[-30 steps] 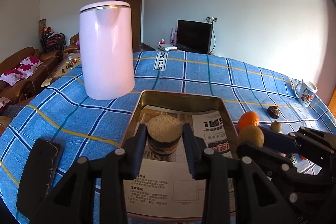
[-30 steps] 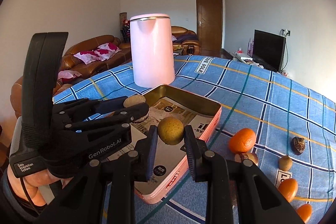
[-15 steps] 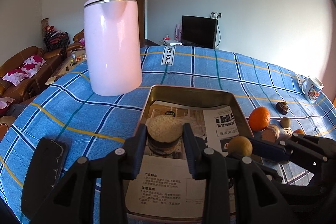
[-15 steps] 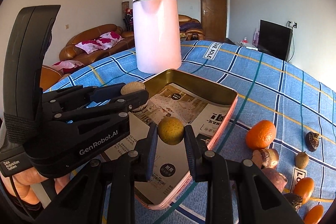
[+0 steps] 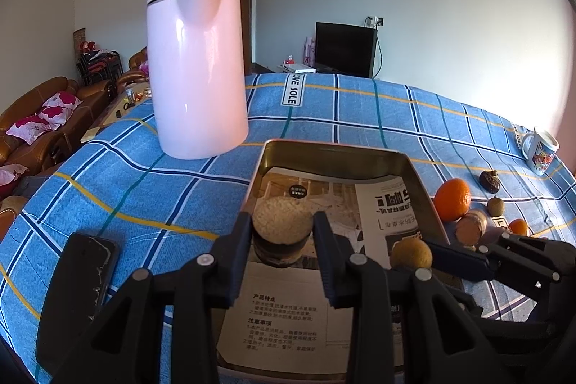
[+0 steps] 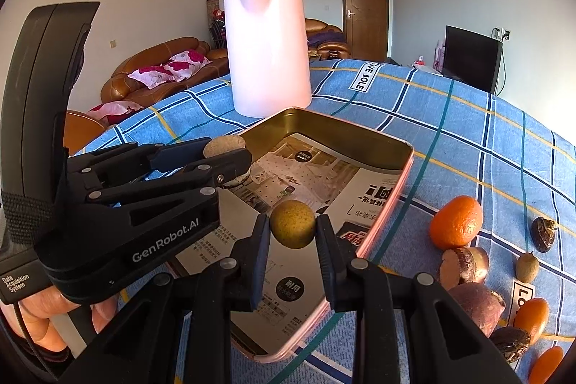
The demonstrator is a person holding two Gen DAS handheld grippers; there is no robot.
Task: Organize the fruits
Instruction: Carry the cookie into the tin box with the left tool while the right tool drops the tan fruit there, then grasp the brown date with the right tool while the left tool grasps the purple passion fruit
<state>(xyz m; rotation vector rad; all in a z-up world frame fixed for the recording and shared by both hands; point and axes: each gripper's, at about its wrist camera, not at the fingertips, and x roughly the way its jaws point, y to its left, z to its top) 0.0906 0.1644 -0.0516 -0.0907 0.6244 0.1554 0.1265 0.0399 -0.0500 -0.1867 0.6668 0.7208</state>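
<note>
Since a second ago we have brought both grippers lower and closer over the shallow gold-lined metal tray (image 6: 405, 146), and the pale pink kettle (image 5: 198, 74) now looms larger behind it. Our left gripper (image 5: 282, 229) still pinches a round brown fruit with a pale cut top (image 5: 282, 216) above the tray's left side. Our right gripper (image 6: 292, 229) still pinches a small round yellow-green fruit (image 6: 293, 227) above the tray's right edge. The tray holds only printed paper sheets (image 6: 324, 175). On the blue checked tablecloth (image 5: 126, 182) to the right lie an orange mandarin (image 6: 456, 221) and several other small fruits.
</note>
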